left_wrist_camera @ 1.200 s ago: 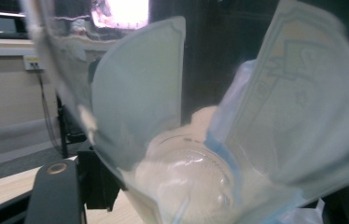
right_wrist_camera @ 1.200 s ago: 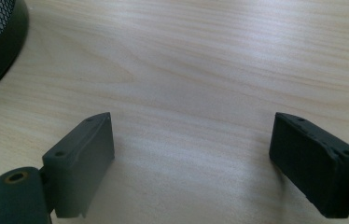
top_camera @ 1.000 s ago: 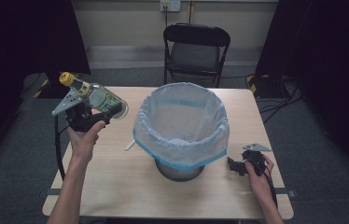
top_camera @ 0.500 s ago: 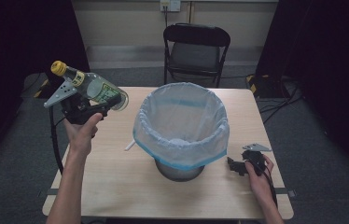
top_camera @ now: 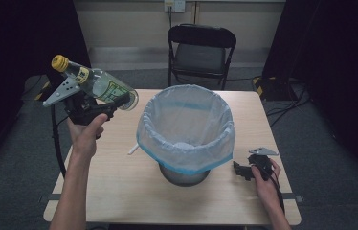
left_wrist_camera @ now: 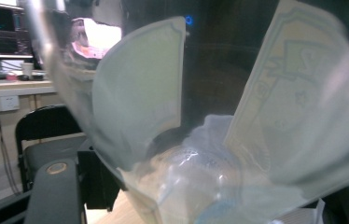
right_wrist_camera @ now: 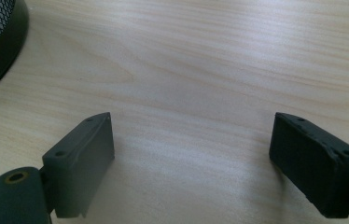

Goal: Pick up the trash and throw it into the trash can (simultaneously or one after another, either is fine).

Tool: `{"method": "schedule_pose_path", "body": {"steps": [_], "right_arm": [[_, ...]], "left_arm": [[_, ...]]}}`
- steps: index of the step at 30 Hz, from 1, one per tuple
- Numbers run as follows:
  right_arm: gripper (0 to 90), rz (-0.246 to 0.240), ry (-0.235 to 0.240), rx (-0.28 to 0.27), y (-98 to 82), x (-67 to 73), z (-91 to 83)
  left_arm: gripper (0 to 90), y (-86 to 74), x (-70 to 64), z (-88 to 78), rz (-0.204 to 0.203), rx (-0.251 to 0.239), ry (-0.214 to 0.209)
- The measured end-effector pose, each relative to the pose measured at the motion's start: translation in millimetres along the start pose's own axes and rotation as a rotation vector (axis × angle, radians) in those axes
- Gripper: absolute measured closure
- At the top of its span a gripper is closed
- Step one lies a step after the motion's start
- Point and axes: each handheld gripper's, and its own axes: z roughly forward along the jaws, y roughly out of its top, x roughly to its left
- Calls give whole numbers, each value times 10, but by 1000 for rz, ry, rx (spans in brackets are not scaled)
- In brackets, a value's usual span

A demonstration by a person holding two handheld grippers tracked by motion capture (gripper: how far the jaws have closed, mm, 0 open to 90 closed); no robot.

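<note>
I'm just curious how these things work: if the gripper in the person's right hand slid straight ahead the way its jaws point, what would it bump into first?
Probably the bin's dark mesh base: the open right gripper points left toward it across bare table, though depth is unclear.

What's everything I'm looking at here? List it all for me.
bottle: one, clear with yellow cap, held tilted in the air left of the bin
bin: one, dark mesh with a white, blue-edged liner, mid-table
table: one, light wood
chair: one, black, behind the table
left tongs: one, black, shut on the bottle
right tongs: one, black, open, resting on the table beside the bin
hands: two, one on each tongs
</note>
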Motion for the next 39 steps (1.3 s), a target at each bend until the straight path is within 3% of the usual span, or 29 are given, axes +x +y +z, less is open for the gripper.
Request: {"method": "schedule_pose_path", "body": {"steps": [5,8,12,14,20,27,34,39], "right_arm": [[131,1,0,0,0,0,0],[131,0,0,0,0,0,0],[131,0,0,0,0,0,0],[131,0,0,0,0,0,0],[132,0,0,0,0,0,0],[131,0,0,0,0,0,0],[131,0,0,0,0,0,0],[131,-1,0,0,0,0,0]], "left_arm": [[283,44,-45,83,0,-3,-23],[283,86,-68,139,-23,-18,-60],[283,146,-148,244,-13,-9,-85],[283,161,-182,303,-24,-6,-121],[282,161,-280,487,-11,49,-172],[281,191,-389,693,4,116,-202],[278,244,-467,905,-27,184,-255],[277,222,-502,1018,-16,210,-274]]}}
